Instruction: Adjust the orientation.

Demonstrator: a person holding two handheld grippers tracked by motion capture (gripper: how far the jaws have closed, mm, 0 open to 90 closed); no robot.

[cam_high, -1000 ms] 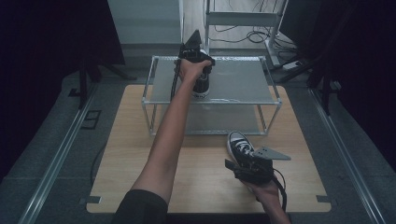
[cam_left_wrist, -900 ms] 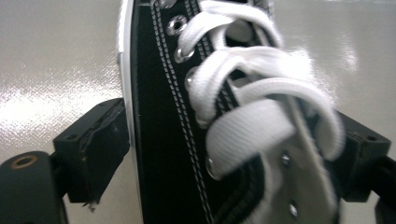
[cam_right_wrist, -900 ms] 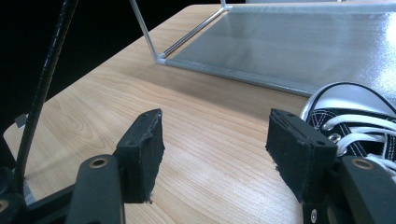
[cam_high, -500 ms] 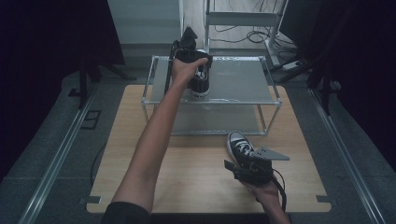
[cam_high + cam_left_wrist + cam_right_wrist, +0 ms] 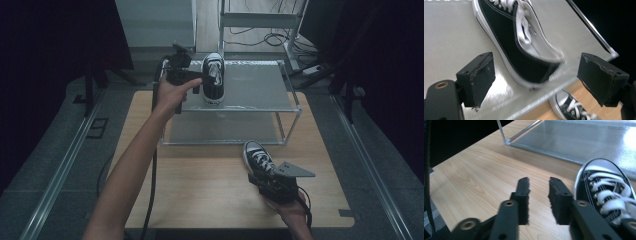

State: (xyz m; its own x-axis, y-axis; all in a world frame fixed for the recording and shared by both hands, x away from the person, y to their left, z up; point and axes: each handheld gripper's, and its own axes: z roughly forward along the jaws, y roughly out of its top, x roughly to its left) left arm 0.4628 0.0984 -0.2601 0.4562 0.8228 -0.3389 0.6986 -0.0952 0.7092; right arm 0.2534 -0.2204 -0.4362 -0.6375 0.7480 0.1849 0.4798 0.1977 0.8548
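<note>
We find the left gripper (image 5: 176, 70) partly masked by the hand in the high view; its own view shows the jaws apart, having just narrowed a little, with nothing pressed between them. Just ahead of them the shoe on the shelf (image 5: 524, 47) stands free, its toe cut off by the picture edge and its heel blurred. Our right gripper (image 5: 539, 195) has just been closing on bare air, a narrow gap left. The shoe on the table (image 5: 606, 192) sits just beside its right-hand jaw, heel hidden. The glass shelf (image 5: 260, 95) stands farther back.
</note>
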